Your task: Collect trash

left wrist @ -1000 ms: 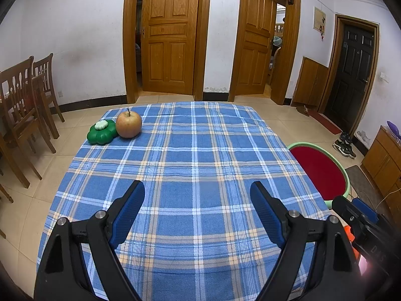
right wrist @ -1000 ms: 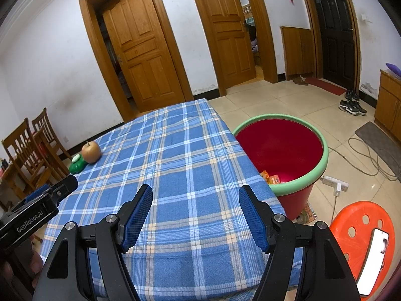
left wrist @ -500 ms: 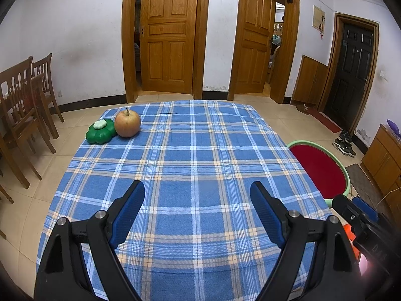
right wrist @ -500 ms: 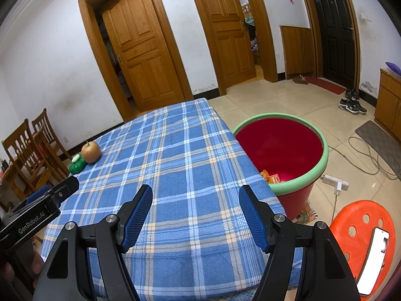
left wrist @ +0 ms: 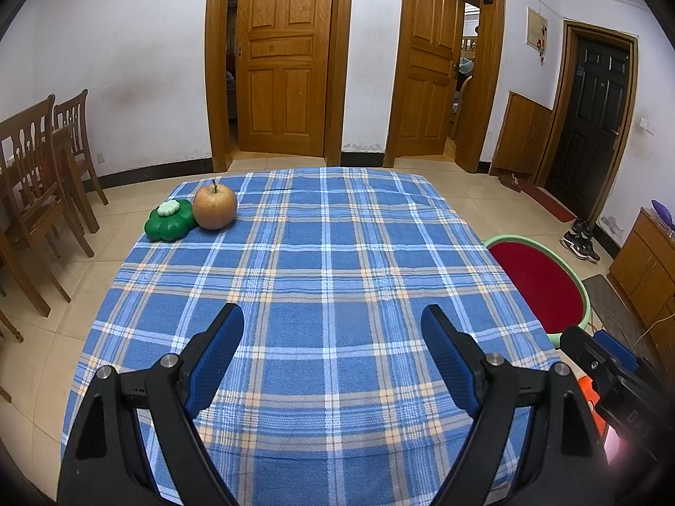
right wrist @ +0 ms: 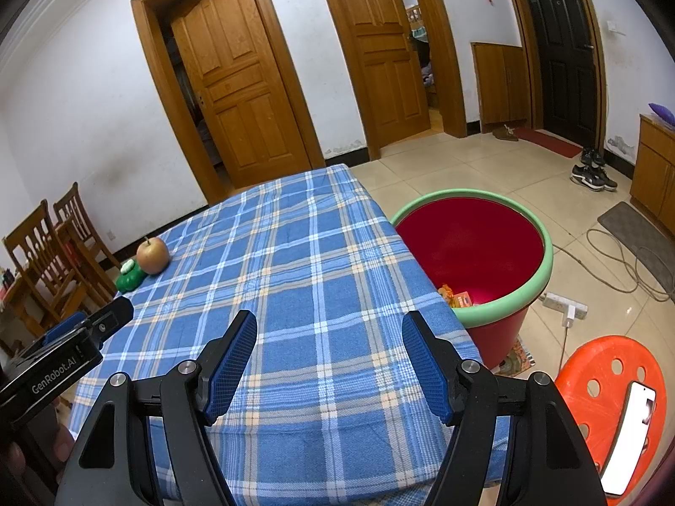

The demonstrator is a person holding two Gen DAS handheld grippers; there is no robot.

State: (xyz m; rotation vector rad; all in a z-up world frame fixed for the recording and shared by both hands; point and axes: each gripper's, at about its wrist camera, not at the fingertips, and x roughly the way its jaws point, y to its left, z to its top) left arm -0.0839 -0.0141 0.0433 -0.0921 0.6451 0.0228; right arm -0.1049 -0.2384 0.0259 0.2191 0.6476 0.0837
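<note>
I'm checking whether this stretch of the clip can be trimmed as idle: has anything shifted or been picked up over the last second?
Nothing visibly changed. The left gripper and right gripper hang over the blue plaid tablecloth with jaws open and empty; the round yellow-red apple and green clover-shaped plastic piece sit at the far corner, and the red bucket with a green rim stands beside the table.

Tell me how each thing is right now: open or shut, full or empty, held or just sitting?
left gripper: open, holding nothing.
right gripper: open, holding nothing.
apple: sitting upright on the tablecloth, touching the green clover-shaped box.
green clover-shaped box: lying flat, lid on.
red bin: nearly empty, some wrappers at the bottom.
phone: lying on the orange stool.
</note>
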